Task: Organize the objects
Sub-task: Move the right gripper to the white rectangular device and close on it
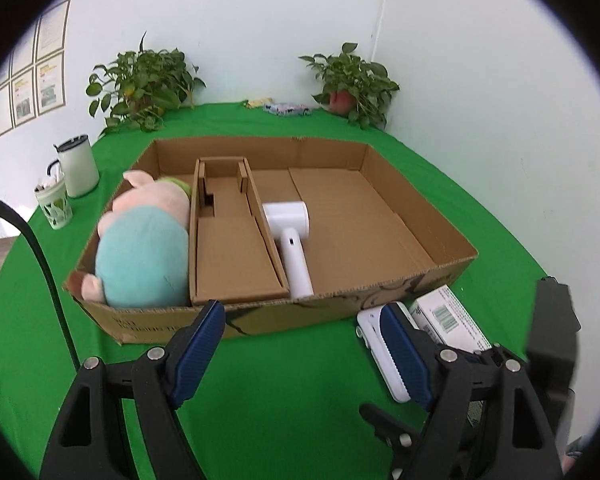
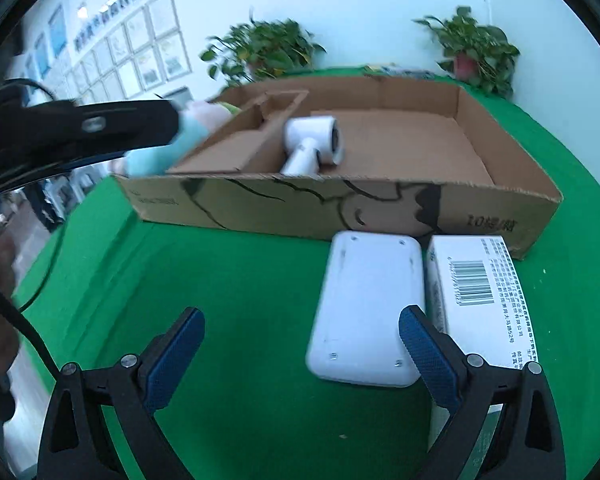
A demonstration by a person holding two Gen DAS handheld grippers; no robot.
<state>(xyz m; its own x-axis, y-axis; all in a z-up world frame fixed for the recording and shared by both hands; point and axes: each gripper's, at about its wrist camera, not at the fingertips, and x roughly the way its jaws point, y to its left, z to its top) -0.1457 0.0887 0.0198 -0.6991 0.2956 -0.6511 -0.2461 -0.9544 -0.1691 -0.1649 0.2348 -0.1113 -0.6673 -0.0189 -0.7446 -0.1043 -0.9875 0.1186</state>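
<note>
A shallow cardboard box sits on the green table. It holds a plush pig at its left, a cardboard insert beside it, and a white handheld device. In front of the box lie a white flat case and a white barcoded carton. My left gripper is open, just before the box's front wall. My right gripper is open, low over the table, its right finger beside the case.
Two potted plants stand at the table's far edge with small packets between them. A white mug and a green cup stand left of the box. A black cable hangs at left.
</note>
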